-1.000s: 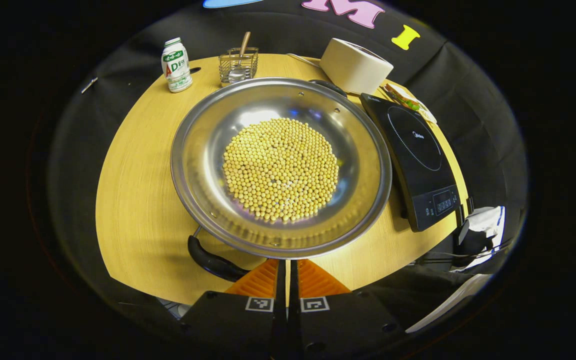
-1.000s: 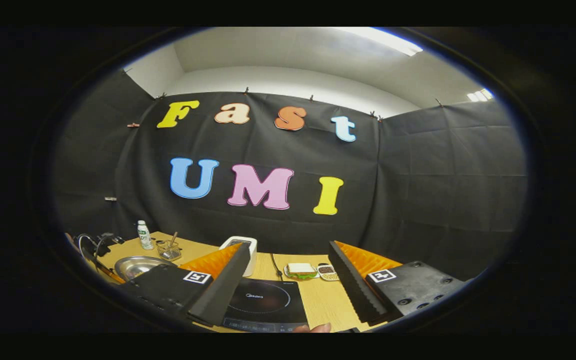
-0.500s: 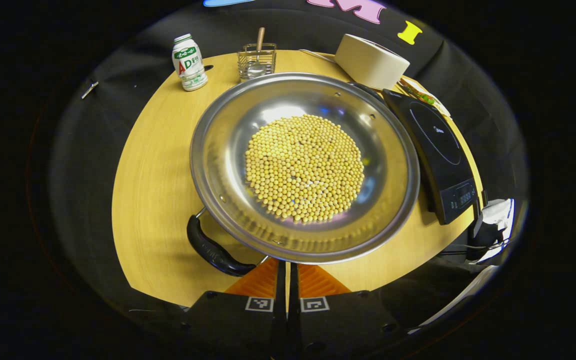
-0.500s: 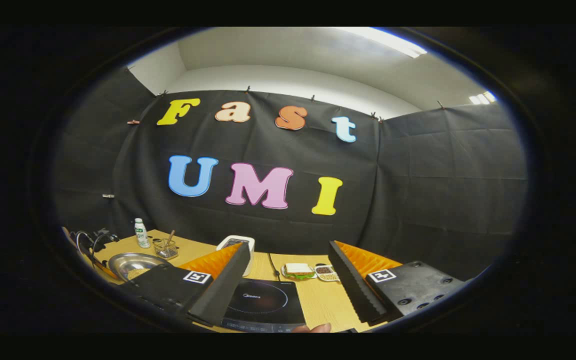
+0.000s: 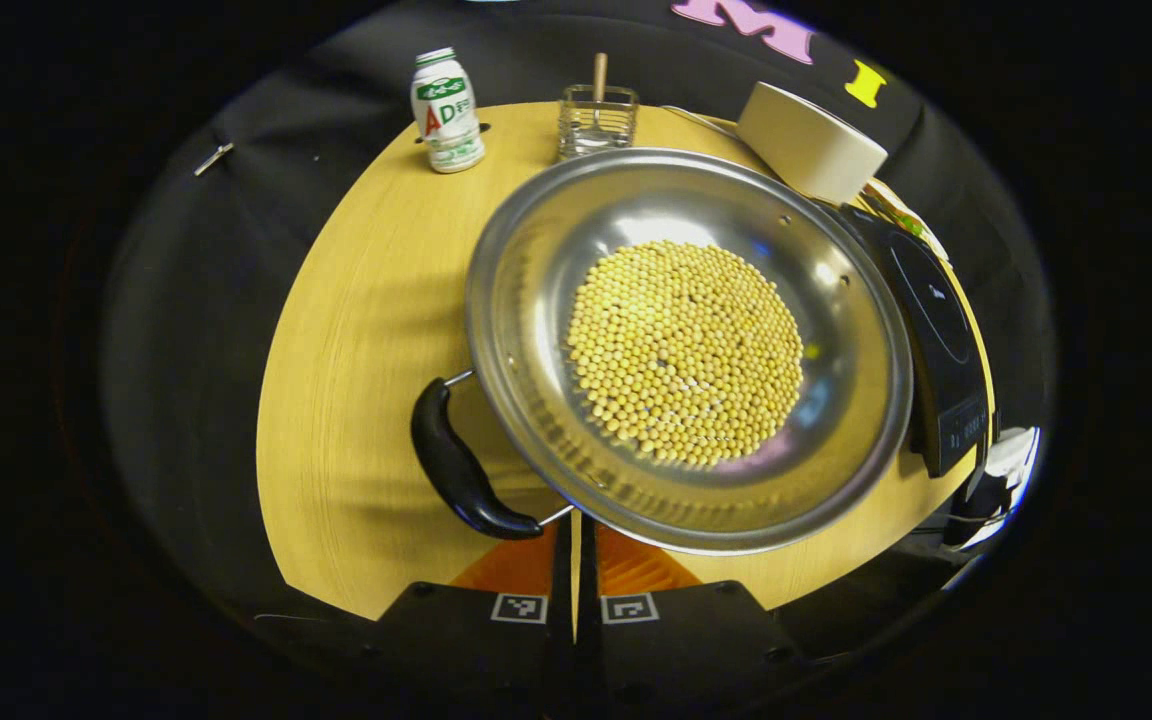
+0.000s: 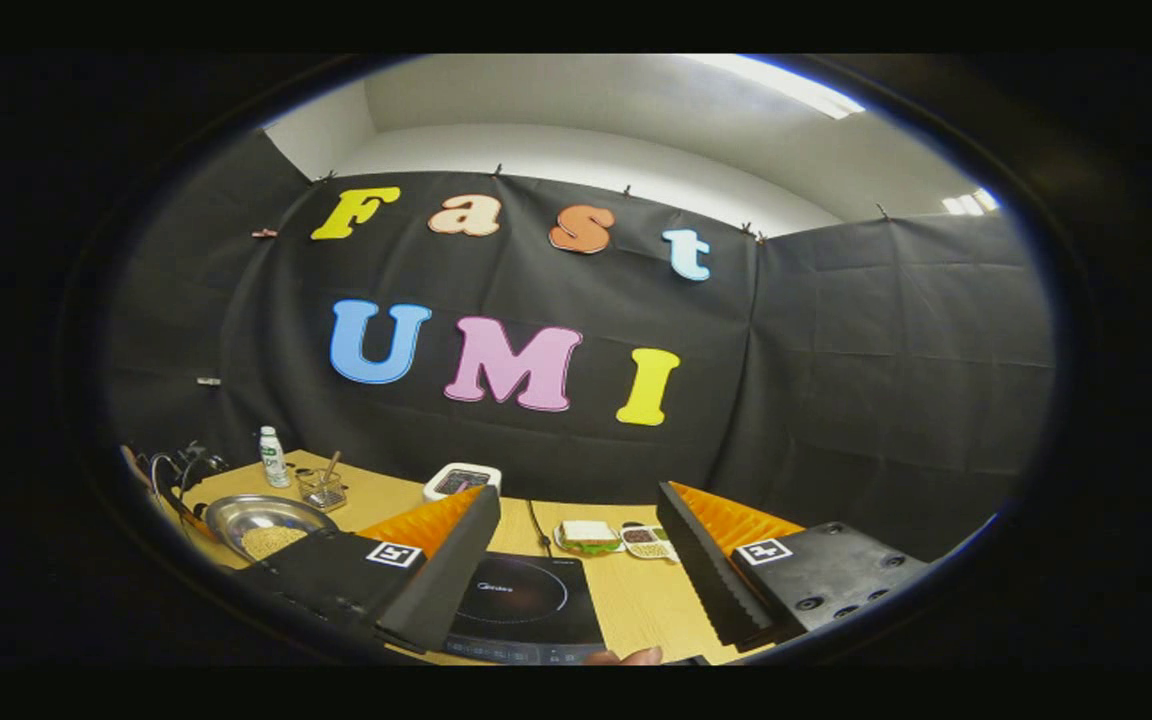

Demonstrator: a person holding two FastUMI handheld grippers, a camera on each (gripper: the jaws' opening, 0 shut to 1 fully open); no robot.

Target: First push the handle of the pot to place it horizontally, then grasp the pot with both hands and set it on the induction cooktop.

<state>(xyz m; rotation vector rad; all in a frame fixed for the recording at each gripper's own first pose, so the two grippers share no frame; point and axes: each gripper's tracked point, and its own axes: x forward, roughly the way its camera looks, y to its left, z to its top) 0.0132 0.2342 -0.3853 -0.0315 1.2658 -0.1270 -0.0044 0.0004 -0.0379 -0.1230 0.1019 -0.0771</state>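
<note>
A wide steel pot [image 5: 526,260] full of yellow beans [image 5: 686,350] sits on the round wooden table [image 5: 356,330]. Its black handle [image 5: 456,465] sticks out at the pot's lower left. My left gripper [image 5: 574,545] is shut, with its tips just under the pot's near rim and right beside the handle's near end. The black induction cooktop [image 5: 936,330] lies against the pot's right side. In the right gripper view my right gripper [image 6: 576,560] is open above the cooktop [image 6: 521,600], and the pot [image 6: 261,520] lies far off to its left.
A small drink bottle [image 5: 446,110], a wire holder [image 5: 596,120] and a white appliance [image 5: 811,150] stand along the table's far edge. A sandwich [image 6: 586,535] and a small dish [image 6: 641,540] lie behind the cooktop. A fingertip [image 6: 636,655] shows at the bottom edge.
The pot has turned: its handle swung from the near edge up to the left side, and the pot sits farther right in the left gripper view. The right gripper barely moved.
</note>
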